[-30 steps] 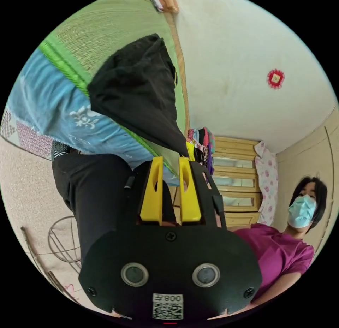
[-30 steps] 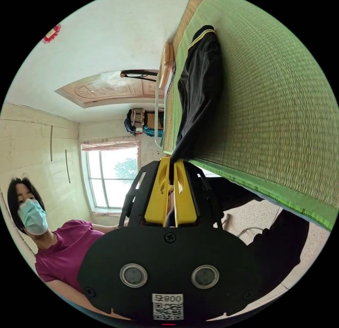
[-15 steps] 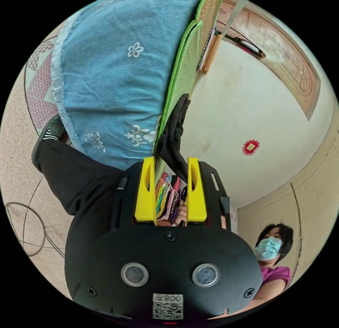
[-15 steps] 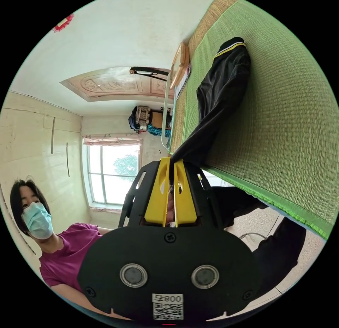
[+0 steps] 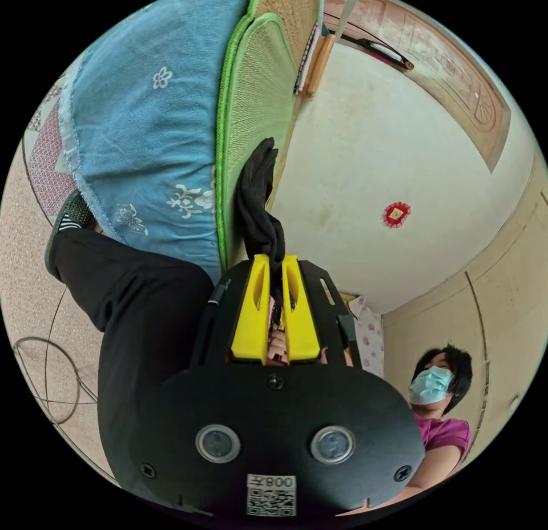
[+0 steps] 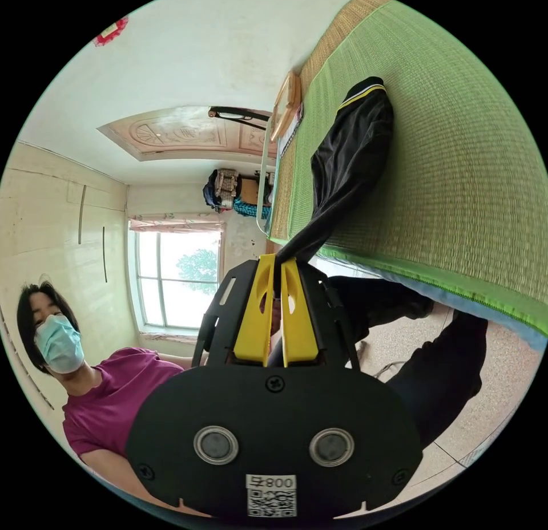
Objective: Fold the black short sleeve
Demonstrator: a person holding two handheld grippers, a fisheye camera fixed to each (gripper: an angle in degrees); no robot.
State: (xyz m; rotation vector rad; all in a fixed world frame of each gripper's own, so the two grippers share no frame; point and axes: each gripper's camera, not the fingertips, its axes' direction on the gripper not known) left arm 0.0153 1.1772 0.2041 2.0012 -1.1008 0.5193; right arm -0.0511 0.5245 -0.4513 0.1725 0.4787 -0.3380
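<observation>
The black short sleeve [image 6: 348, 153] lies on a green woven mat [image 6: 456, 153], its yellow-and-white trimmed end farthest from me, and stretches to the mat's near edge. My right gripper [image 6: 276, 263] is shut on its near edge, the cloth pulled taut into the yellow jaws. In the left gripper view the black short sleeve [image 5: 258, 199] bunches along the mat's [image 5: 251, 108] green border, and my left gripper [image 5: 275, 262] is shut on a gathered fold of it.
A blue floral bed cover [image 5: 142, 130] hangs below the mat. The person in a purple shirt [image 6: 108, 399] and black trousers [image 5: 142, 324] stands close by. A wire frame [image 5: 45, 376] lies on the floor. A window [image 6: 177, 284] is behind.
My left gripper was open half a second ago and has shut on the black cloth. The right gripper has kept its grip; the garment has shifted slightly on the mat.
</observation>
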